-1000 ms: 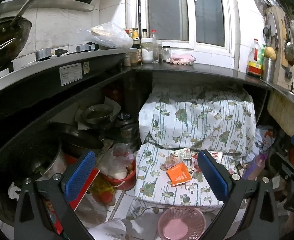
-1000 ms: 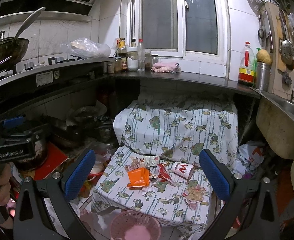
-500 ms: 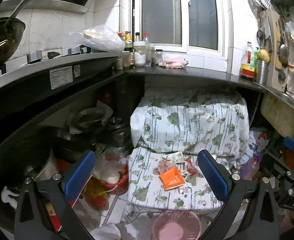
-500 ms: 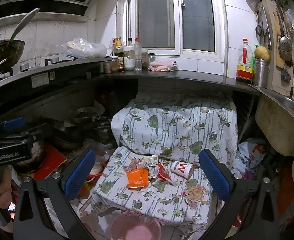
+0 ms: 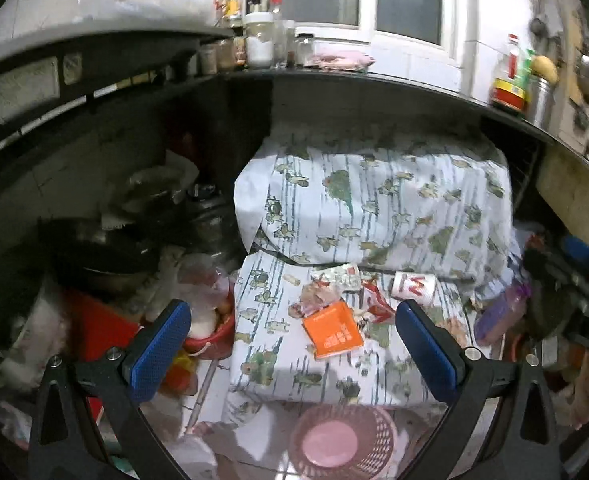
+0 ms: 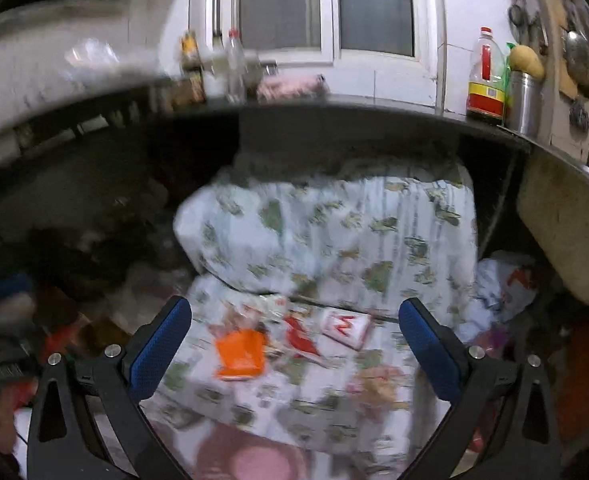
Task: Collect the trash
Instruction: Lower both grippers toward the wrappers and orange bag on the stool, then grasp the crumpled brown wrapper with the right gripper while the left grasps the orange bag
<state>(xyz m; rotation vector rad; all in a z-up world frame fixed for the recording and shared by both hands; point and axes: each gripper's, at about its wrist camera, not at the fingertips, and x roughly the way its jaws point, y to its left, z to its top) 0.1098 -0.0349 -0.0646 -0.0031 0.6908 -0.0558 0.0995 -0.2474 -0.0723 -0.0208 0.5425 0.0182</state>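
Note:
Trash lies on a low surface draped in a leaf-print cloth (image 5: 294, 364): an orange carton (image 5: 333, 329), a white cup with a red M (image 5: 413, 288), red wrapper scraps (image 5: 376, 300) and crumpled wrappers (image 5: 336, 278). A pink basket (image 5: 342, 438) stands on the floor in front. My left gripper (image 5: 292, 350) is open and empty, held above the carton. My right gripper (image 6: 294, 344) is open and empty above the same trash; its view is blurred, showing the orange carton (image 6: 240, 354), the cup (image 6: 346, 326) and the pink basket (image 6: 254, 458).
A dark counter (image 5: 374, 84) with bottles and jars runs overhead. Pots and a red bucket (image 5: 210, 332) crowd the left under the counter. Bags and a purple bottle (image 5: 498, 314) lie at the right. An oil bottle (image 6: 486, 80) stands on the counter.
Both grippers have tilted down and moved closer to the cloth-covered surface; the trash and basket sit larger in view. Both jaws stay open and empty.

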